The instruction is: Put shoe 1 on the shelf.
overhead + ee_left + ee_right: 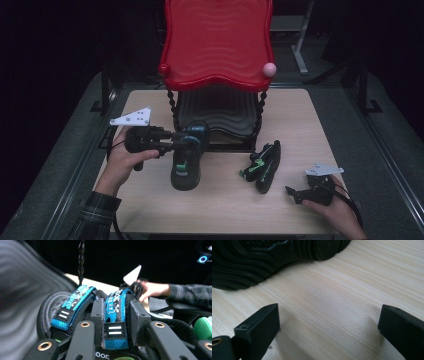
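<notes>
Where the left gripper (176,141) reaches in from the left of the high view, a black sandal with blue straps (187,155) hangs at its tip, just left of the frame's centre, toe pointing toward the bottom edge. In the left gripper view the two black jaws rise from the bottom and clamp one blue strap (115,315) between them at centre frame; a second blue strap (72,306) lies just left of the jaws, outside the grip. A second sandal (264,165), black with green trim, lies on its side on the wooden table (300,125), right of centre in the high view and well apart from the held one.

Behind the held sandal stands a two-tier shoe rack (217,42); its red upper shelf covers most of the dark lower shelf, and its top is cut off by the upper edge. Whether the held sandal's sole touches the table cannot be told from the high view. In the right gripper view a dark ridged sole (262,257) fills the upper left, cropped by the frame.

At the lower right of the high view the right gripper (295,192) rests low by the table's near edge in the person's hand. Its jaws stand wide apart with bare wood between them, holding nothing.
</notes>
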A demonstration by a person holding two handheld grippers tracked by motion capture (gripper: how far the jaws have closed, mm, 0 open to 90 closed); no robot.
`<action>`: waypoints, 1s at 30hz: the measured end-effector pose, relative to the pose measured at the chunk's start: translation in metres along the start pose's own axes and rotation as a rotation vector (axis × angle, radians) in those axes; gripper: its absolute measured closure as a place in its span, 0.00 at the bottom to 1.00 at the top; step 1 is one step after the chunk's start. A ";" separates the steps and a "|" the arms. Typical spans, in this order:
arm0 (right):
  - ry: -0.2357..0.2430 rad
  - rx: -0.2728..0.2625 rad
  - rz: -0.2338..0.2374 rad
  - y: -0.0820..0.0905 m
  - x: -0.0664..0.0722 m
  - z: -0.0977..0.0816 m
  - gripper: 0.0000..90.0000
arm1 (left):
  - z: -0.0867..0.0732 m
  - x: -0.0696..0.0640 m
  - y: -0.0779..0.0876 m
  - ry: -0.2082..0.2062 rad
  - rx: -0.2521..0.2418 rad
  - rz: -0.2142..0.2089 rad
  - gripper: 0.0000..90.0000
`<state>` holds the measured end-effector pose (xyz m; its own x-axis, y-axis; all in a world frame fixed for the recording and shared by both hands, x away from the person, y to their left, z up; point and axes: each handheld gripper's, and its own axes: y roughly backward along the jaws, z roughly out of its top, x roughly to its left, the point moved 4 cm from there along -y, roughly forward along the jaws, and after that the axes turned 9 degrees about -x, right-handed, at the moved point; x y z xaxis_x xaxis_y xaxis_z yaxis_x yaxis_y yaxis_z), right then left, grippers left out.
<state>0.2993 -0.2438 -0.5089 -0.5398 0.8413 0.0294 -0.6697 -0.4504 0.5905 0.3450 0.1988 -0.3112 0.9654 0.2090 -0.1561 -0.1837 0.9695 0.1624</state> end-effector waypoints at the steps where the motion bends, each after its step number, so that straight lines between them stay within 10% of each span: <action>1: 0.000 0.000 0.000 0.000 0.000 0.000 0.04 | 0.012 -0.001 -0.002 -0.011 -0.017 -0.011 0.76; 18: 0.000 0.001 -0.001 0.000 0.000 0.000 0.04 | 0.106 -0.012 -0.017 -0.144 -0.050 -0.063 0.76; 30: 0.002 0.002 0.002 0.000 0.000 0.000 0.04 | 0.166 0.004 -0.025 -0.195 -0.060 -0.033 0.76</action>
<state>0.2988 -0.2440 -0.5088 -0.5418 0.8400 0.0292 -0.6676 -0.4512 0.5923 0.3837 0.1544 -0.1540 0.9875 0.1541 0.0320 -0.1566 0.9825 0.1009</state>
